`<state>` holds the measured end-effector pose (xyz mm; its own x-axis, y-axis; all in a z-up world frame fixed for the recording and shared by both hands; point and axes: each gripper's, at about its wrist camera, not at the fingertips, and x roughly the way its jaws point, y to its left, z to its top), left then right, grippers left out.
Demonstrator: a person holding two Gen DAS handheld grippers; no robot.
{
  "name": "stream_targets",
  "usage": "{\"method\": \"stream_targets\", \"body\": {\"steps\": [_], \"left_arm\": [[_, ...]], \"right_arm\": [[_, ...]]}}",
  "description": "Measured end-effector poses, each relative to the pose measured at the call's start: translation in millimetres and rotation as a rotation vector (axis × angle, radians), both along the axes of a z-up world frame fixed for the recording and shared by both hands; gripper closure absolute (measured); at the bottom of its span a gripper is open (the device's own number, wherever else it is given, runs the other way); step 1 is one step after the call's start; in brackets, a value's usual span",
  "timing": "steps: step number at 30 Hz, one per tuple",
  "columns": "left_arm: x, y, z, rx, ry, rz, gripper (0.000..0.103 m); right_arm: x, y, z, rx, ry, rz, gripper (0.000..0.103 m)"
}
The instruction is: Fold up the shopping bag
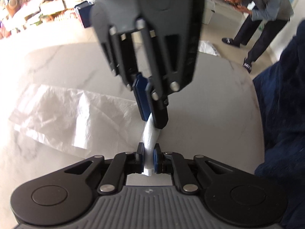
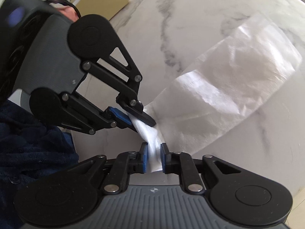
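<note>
A thin white plastic shopping bag [image 1: 63, 118] lies flattened on the marble table [image 1: 209, 114], its body stretching away in the right wrist view [image 2: 228, 80]. One end is bunched into a twisted strip [image 1: 150, 135]. My left gripper [image 1: 148, 160] is shut on that strip. My right gripper [image 1: 152, 112] comes down from above and is shut on the same strip a little further along. In the right wrist view my right gripper [image 2: 154, 158] pinches the bunched end [image 2: 152, 135], and my left gripper [image 2: 139, 120] pinches it just beyond.
The table's rounded edge runs at the right [image 1: 257, 99]. A dark blue fleece sleeve [image 1: 286, 114] is close on the right. A person [image 1: 263, 15] stands on the floor beyond. A cardboard box [image 2: 103, 2] sits at the table's far left.
</note>
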<state>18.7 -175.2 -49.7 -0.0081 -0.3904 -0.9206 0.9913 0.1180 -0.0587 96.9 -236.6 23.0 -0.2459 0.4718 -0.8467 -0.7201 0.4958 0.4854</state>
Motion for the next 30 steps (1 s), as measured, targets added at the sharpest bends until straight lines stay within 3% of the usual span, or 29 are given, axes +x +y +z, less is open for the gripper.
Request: {"method": "stream_targets", "body": {"steps": [11,15,18,24,27,30], "left_arm": [[51.6,26.4,7.1,-0.02,0.197,0.108,0.096],[59.7,26.8,2.4,-0.023,0.246,0.153,0.096],[64.0,27.2,-1.2,-0.028,0.276,0.174,0.096],[59.3,21.9,-3.1,-0.01,0.252,0.173,0.096],[47.5,16.5,-0.6,0.021,0.173,0.16,0.094],[35.3,14.5,2.2,0.042,0.072,0.183,0.084]], "right_arm": [[-31.3,-11.7,-0.2,0.067,-0.102,-0.031,0.08],[-19.9,-14.9,-5.5,0.065,-0.045,-0.128,0.09],[-10.3,-19.9,-9.9,0.068,0.037,-0.213,0.091],[10.3,-38.8,-26.2,0.068,0.22,-0.342,0.093],[8.9,-46.6,-38.8,0.045,0.261,-0.341,0.096],[1.5,-33.0,-31.5,0.005,0.274,-0.31,0.099]]}}
